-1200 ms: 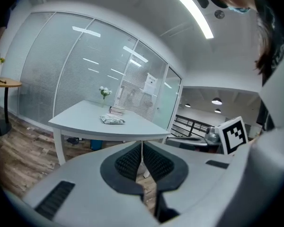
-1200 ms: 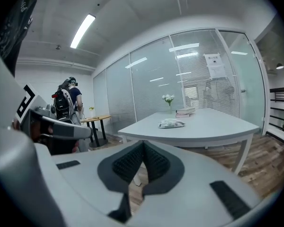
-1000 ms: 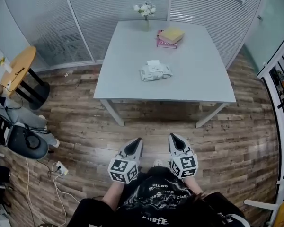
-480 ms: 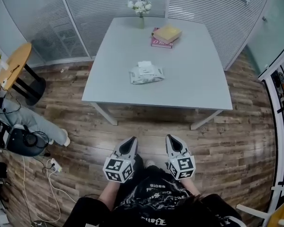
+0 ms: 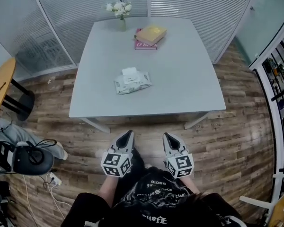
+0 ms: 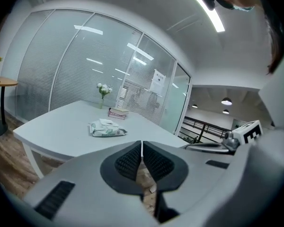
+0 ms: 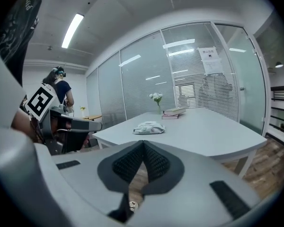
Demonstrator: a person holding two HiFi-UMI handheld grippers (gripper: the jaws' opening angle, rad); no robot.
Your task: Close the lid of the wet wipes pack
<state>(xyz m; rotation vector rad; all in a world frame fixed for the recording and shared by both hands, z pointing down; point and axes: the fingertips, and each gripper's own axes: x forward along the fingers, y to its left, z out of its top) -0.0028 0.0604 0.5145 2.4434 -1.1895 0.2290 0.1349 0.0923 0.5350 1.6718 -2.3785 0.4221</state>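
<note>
The wet wipes pack [image 5: 132, 82] lies near the middle of the grey table [image 5: 189, 86], its white lid flap standing up at the far side. It also shows in the left gripper view as the pack [image 6: 107, 128] and in the right gripper view as the pack [image 7: 148, 127]. Both grippers hang over the wooden floor short of the table's near edge, well away from the pack. My left gripper [image 5: 126, 135] is shut with nothing in it, and my right gripper [image 5: 168, 137] is shut and empty too.
Two stacked books [image 5: 148, 36] and a small vase of white flowers [image 5: 119, 11] stand at the table's far side. A round wooden side table [image 5: 1, 86] and a seated person's legs [image 5: 19, 136] are at the left. Glass partitions surround the table.
The table and pack have come nearer and shifted left in the head view as I walked toward them. Both grippers stayed shut and side by side.
</note>
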